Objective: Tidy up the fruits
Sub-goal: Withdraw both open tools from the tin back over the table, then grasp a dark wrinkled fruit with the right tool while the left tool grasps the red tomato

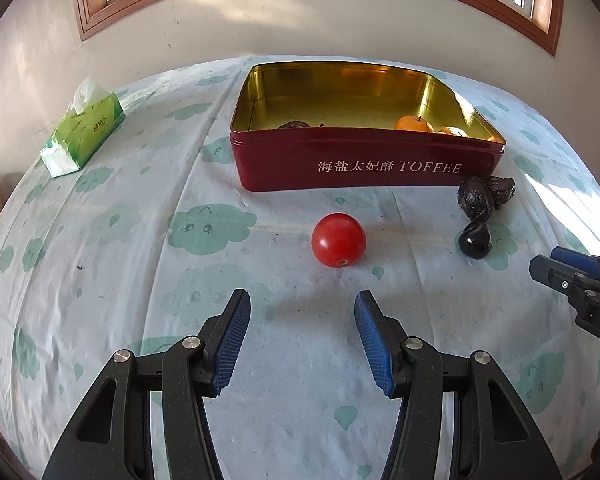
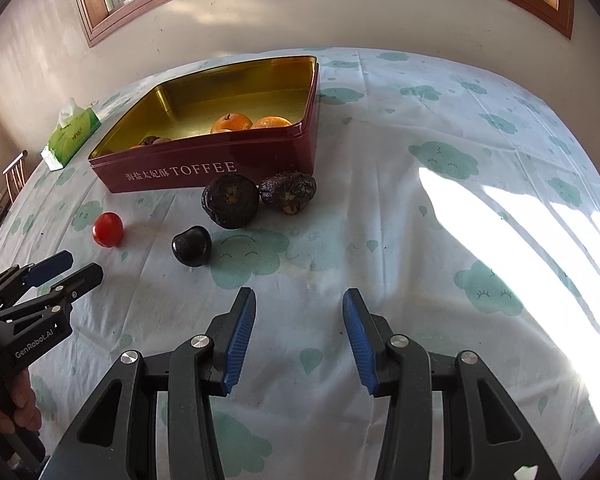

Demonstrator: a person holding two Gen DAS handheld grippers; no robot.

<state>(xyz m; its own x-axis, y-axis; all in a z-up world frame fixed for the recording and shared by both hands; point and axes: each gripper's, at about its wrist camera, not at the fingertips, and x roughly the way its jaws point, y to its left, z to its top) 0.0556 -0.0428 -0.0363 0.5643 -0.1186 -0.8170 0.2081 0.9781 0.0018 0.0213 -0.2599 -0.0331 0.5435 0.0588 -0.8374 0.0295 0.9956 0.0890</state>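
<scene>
A red tomato lies on the tablecloth just ahead of my open, empty left gripper. It also shows in the right wrist view. A red TOFFEE tin with a gold inside holds two oranges and a dark fruit. In front of its right corner lie two wrinkled dark fruits and a small shiny black fruit. My right gripper is open and empty, near and right of the black fruit.
A green tissue pack lies at the far left of the table. The cloth has cloud prints. A wall with a wood-framed window stands behind the table. Bright sunlight falls on the right side. A chair stands at the left.
</scene>
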